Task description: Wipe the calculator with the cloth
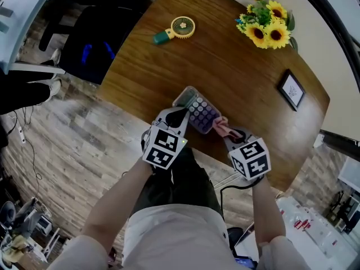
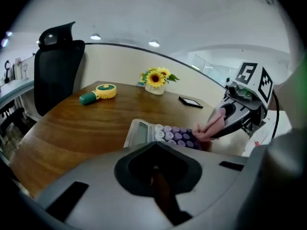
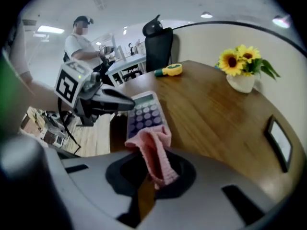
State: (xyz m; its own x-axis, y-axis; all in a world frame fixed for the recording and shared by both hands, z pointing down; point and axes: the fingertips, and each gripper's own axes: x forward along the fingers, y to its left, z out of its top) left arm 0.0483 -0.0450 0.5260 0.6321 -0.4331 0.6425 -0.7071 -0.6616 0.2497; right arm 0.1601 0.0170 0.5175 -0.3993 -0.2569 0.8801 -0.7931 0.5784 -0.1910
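The calculator [image 1: 198, 111] [image 2: 163, 133] [image 3: 144, 114], grey with a display and purple-and-white keys, lies at the near edge of the wooden table [image 1: 225, 66]. My left gripper [image 1: 179, 117] [image 2: 156, 152] [image 3: 122, 101] is shut on its near left edge. A pink cloth [image 1: 221, 126] [image 2: 213, 126] [image 3: 153, 150] is pinched in my right gripper [image 1: 228, 133] [image 2: 230, 121] [image 3: 148, 176]. The cloth's free end rests on the calculator's right end, over the lowest keys.
A green and yellow hand fan [image 1: 177, 28] lies at the table's far left. Sunflowers in a pot [image 1: 265, 21] stand at the far right, and a small picture frame [image 1: 291, 89] at the right edge. A black office chair [image 1: 95, 38] stands left of the table. A person [image 3: 81, 42] stands in the background.
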